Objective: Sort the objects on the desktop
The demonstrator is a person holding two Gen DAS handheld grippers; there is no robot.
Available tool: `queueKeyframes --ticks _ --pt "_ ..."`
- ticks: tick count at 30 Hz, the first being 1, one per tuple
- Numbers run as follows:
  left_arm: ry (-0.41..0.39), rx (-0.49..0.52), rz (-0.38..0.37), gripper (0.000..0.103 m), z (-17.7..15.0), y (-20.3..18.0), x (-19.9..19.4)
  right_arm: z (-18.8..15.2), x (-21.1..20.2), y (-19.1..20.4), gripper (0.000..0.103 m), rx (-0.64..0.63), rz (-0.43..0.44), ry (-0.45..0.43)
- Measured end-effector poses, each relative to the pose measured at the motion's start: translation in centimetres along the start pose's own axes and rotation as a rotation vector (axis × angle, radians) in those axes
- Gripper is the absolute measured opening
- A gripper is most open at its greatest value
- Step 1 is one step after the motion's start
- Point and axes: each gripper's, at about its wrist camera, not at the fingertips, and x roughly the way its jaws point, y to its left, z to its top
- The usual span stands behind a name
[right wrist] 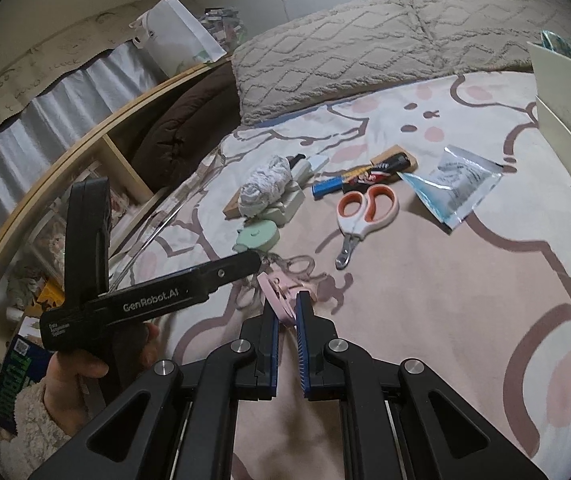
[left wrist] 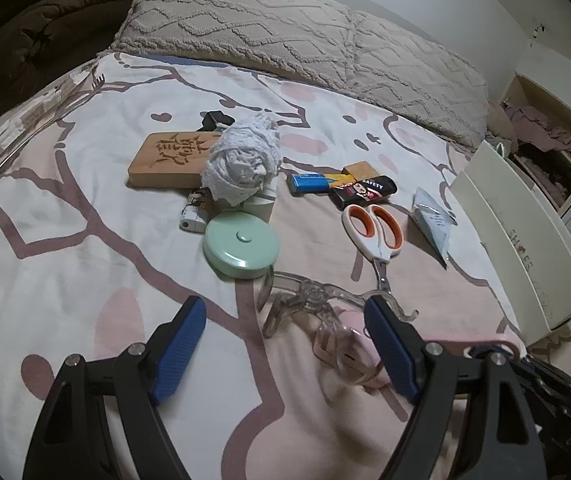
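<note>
While the right gripper [right wrist: 286, 312] sits clamped on a pink clip-like item [right wrist: 279, 298], the left gripper [left wrist: 285, 344] hangs over the bed [left wrist: 65, 208] with its jaws wide apart, nothing pressed between the pads. Under and between the left fingers [left wrist: 181, 344]: a clear plastic hair claw [left wrist: 309, 300] lying flat on the sheet, not gripped. The pink item touches the claw's near side; can't tell from either view if they're joined.

Rest of the pile, all on the bed:
- mint round tape measure [left wrist: 241, 246], just beyond the claw
- orange-handled scissors [left wrist: 375, 232], to the right of the tape measure, blades pointing toward the claw
- crumpled white cloth ball [left wrist: 243, 160] sitting on top of a wooden block with carved characters [left wrist: 169, 158] and a small white box
- white lighter [left wrist: 194, 212] just below the block
- blue lighter [left wrist: 309, 183] and black "SAFETY" lighter [left wrist: 365, 192] side by side, touching
- silver-blue foil pouch [left wrist: 433, 220], right of the scissors, near a white box [left wrist: 525, 232] at the bed edge

A hand [right wrist: 81, 376] holds the left gripper's handle in the right wrist view.
</note>
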Motion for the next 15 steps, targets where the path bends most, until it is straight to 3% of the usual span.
queueKeyframes --ticks 7,10,12,15 --pt "0.007 -0.030 0.001 0.081 0.7 0.2 1.2 -1.0 0.2 -0.2 0.008 -0.006 -0.015 0.025" --pt "0.017 -0.042 0.001 0.069 0.9 0.3 1.8 -1.4 0.3 -0.3 0.008 -0.007 -0.023 0.029" --pt "0.023 -0.047 0.005 0.069 1.0 0.4 2.2 -1.6 0.2 -0.3 0.008 -0.002 -0.022 0.026" --pt "0.019 -0.045 0.017 0.060 1.0 0.3 2.4 -1.6 0.2 -0.7 0.009 0.016 -0.019 0.019"
